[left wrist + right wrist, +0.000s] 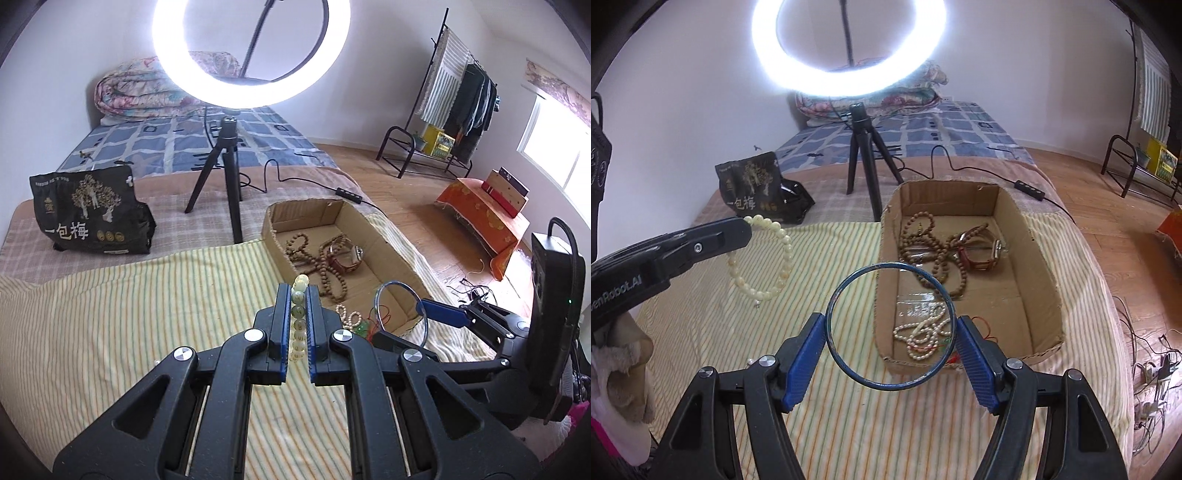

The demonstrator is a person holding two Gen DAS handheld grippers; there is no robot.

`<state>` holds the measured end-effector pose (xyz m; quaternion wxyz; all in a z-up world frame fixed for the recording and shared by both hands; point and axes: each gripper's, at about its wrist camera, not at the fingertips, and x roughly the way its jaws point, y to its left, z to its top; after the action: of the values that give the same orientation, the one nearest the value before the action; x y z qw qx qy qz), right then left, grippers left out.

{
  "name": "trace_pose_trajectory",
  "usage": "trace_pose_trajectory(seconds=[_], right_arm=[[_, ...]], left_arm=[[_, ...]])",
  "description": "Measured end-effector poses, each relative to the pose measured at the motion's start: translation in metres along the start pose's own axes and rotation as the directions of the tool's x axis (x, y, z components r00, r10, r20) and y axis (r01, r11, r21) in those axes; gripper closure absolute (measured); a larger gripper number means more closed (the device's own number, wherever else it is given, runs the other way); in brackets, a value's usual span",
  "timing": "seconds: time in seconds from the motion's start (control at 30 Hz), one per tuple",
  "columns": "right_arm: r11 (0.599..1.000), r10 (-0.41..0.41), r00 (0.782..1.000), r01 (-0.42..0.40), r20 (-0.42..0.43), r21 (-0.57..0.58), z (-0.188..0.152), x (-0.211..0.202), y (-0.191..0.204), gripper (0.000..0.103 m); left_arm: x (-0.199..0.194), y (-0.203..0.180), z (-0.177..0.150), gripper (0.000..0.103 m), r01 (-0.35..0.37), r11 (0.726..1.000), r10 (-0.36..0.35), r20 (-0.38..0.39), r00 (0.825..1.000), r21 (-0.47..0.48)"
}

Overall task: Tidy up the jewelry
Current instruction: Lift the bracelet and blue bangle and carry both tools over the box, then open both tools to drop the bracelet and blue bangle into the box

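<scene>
The cardboard box [1027, 236] lies ahead of both tongs and slightly to the right, its long axis running away from the cameras, open top up; that is where, by my reading, both held pieces have to go. The right tongs [891, 332] are nearer: they hold a thin, rigid blue bangle [891, 325] across its width, jaws wide but pressed on either side of the hoop, which hangs just over the box's near corner. The left tongs [297, 325] are clamped almost closed on a pale bead bracelet [298, 314], a soft loop of smooth, glossy, cream-green beads hanging beside the box, above the striped cloth [820, 258]. Inside the box already lie a long string of brown wooden beads [934, 254], matte and knobbly, a watch with a red-brown strap [982, 254] and a tangle of small pearl-like beads [923, 328]. The box sits on a bed, on ribbed yellow-green fabric; beyond stand a black snack bag [757, 184] and a ring light [849, 48] on a small tripod.
</scene>
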<state>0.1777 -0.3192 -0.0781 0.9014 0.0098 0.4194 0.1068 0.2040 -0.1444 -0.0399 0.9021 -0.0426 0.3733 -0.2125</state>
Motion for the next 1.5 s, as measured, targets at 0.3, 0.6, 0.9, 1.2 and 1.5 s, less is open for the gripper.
trace_pose_trajectory(seconds=[0.3, 0.6, 0.9, 1.2, 1.5], right_arm=[[0.999, -0.032, 0.999, 0.031, 0.005, 0.028, 0.015, 0.006, -0.026, 0.030], [0.997, -0.053, 0.999, 0.053, -0.004, 0.054, 0.033, 0.025, -0.053, 0.030], [0.994, -0.033, 0.999, 0.034, -0.008, 0.107, 0.058, 0.045, -0.078, 0.030], [0.992, -0.011, 1.000, 0.011, -0.001, 0.129, 0.075, 0.060, -0.089, 0.030], [0.989, -0.005, 1.000, 0.004, 0.007, 0.151, 0.082, 0.073, -0.098, 0.030]], left_arm=[[0.013, -0.020, 0.007, 0.098, 0.034, 0.999, -0.034, -0.004, 0.999, 0.003], [0.032, -0.041, 0.008, 0.098, 0.053, 0.998, -0.053, -0.017, 0.998, 0.018], [0.051, -0.062, 0.009, 0.098, 0.072, 0.997, -0.071, -0.031, 0.997, 0.039], [0.069, -0.076, 0.005, 0.098, 0.076, 0.996, -0.073, -0.057, 0.996, 0.049], [0.081, -0.080, 0.001, 0.098, 0.067, 0.996, -0.062, -0.079, 0.995, 0.065]])
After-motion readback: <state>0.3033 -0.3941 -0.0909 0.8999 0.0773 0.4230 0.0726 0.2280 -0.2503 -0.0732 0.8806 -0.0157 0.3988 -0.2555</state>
